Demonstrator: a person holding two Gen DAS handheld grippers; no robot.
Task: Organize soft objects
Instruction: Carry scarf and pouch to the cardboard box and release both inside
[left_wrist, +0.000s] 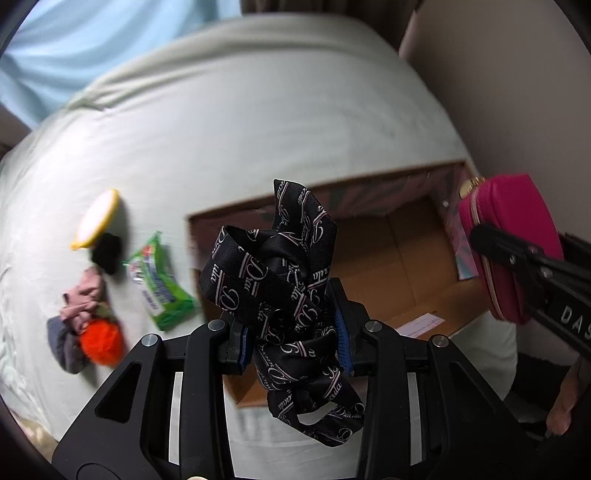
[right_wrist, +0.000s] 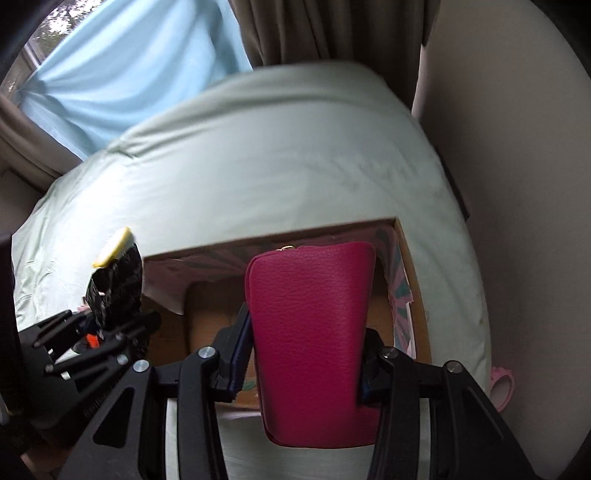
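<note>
Left gripper (left_wrist: 293, 330): both blue-padded fingers clamped on a knotted black printed scarf (left_wrist: 284, 284), which bunches above and hangs below the pads. Ahead of and beneath it sits an open cardboard box (left_wrist: 388, 258) on the pale green bedcover (left_wrist: 258, 110).

Right gripper (right_wrist: 304, 354): fingers pressed against the 2 sides of a magenta zip pouch (right_wrist: 314, 332), held upright over the same box (right_wrist: 417, 295).

Shown only from the left wrist, off to the left of that gripper on the cover:
- 1 green packet (left_wrist: 162, 284), just beside the box's left wall
- 1 round yellow-rimmed item (left_wrist: 98, 218), touching a small black soft piece (left_wrist: 107, 251)
- 1 heap of pink and grey cloth (left_wrist: 77, 314) with an orange fuzzy item (left_wrist: 101, 341) against it
- the pouch's gold zip pull (left_wrist: 471, 184), and the right gripper's black arm crossing the pouch.

Shown only from the right wrist:
- the light blue curtain (right_wrist: 129, 66) and brown drape (right_wrist: 314, 29) beyond the bed
- a pink object (right_wrist: 502, 387) low to the right of that gripper, partly hidden
- the left gripper (right_wrist: 107, 314) seen from the side, scarf (right_wrist: 114, 284) in its grip.
</note>
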